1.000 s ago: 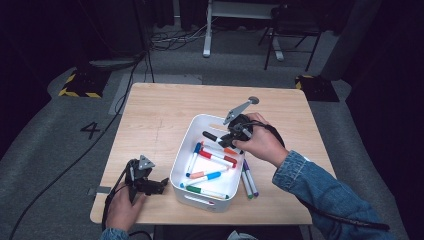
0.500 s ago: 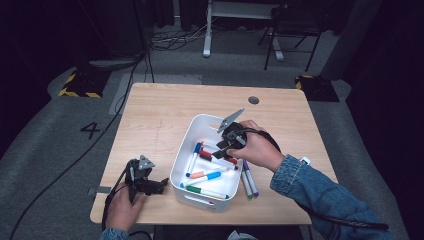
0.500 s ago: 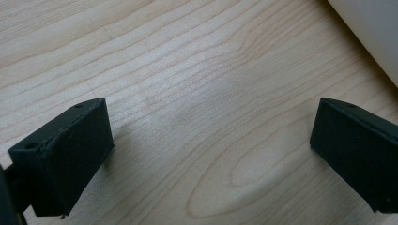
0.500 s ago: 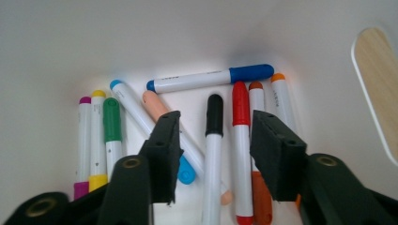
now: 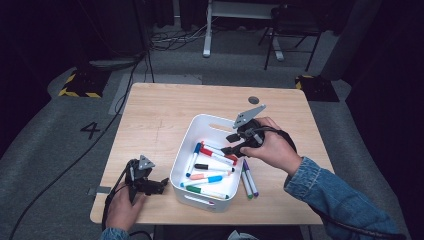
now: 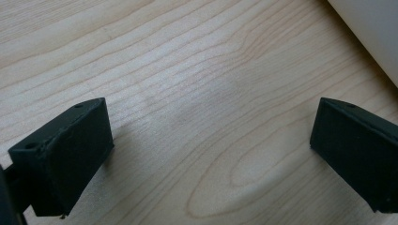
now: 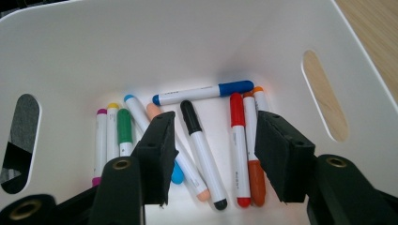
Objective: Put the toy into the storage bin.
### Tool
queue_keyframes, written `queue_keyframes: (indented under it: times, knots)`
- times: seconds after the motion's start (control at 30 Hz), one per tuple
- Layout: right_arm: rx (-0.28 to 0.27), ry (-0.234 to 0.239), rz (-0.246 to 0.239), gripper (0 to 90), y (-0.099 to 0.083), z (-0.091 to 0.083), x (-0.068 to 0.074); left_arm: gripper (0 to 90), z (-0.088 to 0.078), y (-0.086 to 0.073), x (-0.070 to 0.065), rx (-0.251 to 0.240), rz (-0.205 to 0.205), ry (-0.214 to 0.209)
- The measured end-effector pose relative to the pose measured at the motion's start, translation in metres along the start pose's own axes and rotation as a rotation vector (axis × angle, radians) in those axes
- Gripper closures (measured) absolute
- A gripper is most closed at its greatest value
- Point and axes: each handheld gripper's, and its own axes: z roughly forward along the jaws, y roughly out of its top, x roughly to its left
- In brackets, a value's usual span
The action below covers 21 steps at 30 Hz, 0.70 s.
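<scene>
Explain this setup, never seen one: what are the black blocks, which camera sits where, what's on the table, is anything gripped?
A person holds a two-jaw gripper in each hand. The high view looks down on the table. The other two cameras ride on the grippers, so the black blocks are their jaws. The left gripper rests open over bare wood near the white bin. The right gripper hangs over the markers in the bin; its jaws have just been opening and grip nothing. Two more markers lie on the table beside the bin.
</scene>
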Motion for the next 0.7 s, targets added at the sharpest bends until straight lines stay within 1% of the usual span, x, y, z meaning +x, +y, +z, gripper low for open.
queue_keyframes:
  times: [0.1, 0.27, 0.33, 0.37, 0.4, 0.47, 0.57, 0.67, 0.7]
  knots:
    - [-0.014, -0.006, 0.018, 49.0, -0.006, -0.010, -0.001, 0.0, 0.000, 0.000, 0.000, 0.000, 0.001, 0.003]
    - [-0.036, -0.023, 0.028, 48.5, -0.019, -0.025, -0.004, 0.0, 0.000, 0.000, 0.000, 0.000, -0.002, 0.000]
    - [-0.031, -0.028, 0.043, 48.4, -0.024, -0.031, -0.004, 0.0, 0.000, 0.000, 0.000, 0.000, 0.000, 0.000]
    - [-0.036, -0.031, 0.039, 48.4, -0.026, -0.033, -0.004, 0.0, 0.000, 0.000, 0.000, 0.000, 0.000, 0.000]
    - [-0.037, -0.033, 0.054, 48.4, -0.029, -0.035, -0.004, 0.0, 0.000, 0.000, 0.000, 0.000, 0.000, 0.000]
    - [-0.036, -0.043, 0.061, 48.8, -0.035, -0.039, -0.006, 0.0, 0.000, 0.000, 0.000, 0.000, 0.001, 0.003]
    - [-0.042, -0.060, 0.087, 49.2, -0.043, -0.043, -0.008, 0.0, 0.000, 0.000, 0.000, 0.000, 0.000, 0.000]
    - [-0.047, -0.063, 0.109, 50.0, -0.050, -0.046, -0.010, 0.0, 0.000, 0.000, 0.000, 0.000, -0.001, 0.000]
    - [-0.041, -0.074, 0.114, 50.6, -0.053, -0.046, -0.010, 0.0, 0.000, 0.000, 0.000, 0.000, 0.000, 0.000]
